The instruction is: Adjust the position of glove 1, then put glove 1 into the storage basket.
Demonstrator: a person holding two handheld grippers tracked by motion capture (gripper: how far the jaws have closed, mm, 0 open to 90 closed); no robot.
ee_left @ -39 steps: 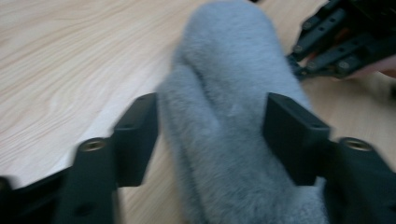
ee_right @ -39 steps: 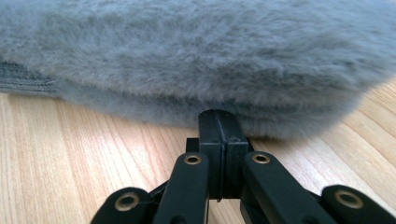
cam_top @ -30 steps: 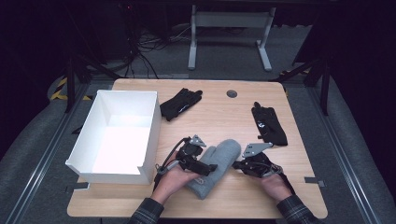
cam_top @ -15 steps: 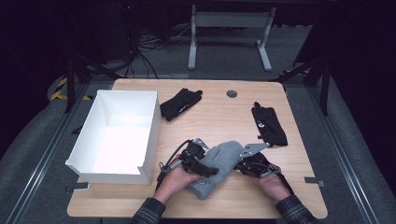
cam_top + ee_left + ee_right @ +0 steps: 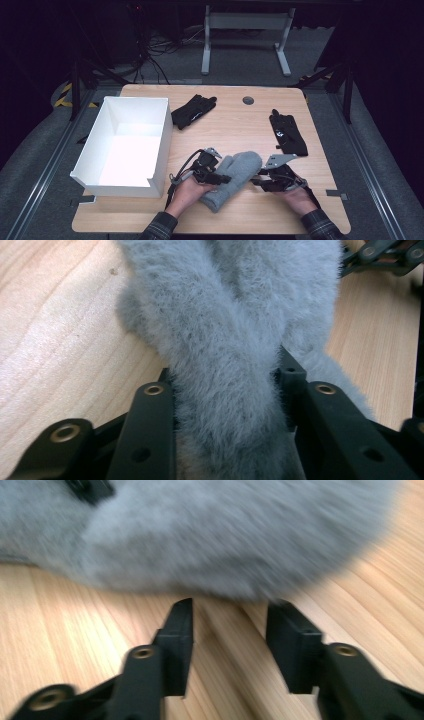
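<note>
While the grey mitten [image 5: 234,177] lies on the tabletop [image 5: 240,125] near the white box [image 5: 125,145]:
High view: left tool [image 5: 220,177] meets mitten from left, right tool [image 5: 256,180] just beside it; forearms low, level.
Left gripper view: jaws, just closing, clamp mitten [image 5: 235,365]; hold firm.
Right gripper view: jaws, just opening, empty, short of mitten [image 5: 210,535]; advance before pinching.

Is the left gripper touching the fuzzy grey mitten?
Touching. The left gripper view shows the left gripper pressing into the mitten from both sides.
</note>
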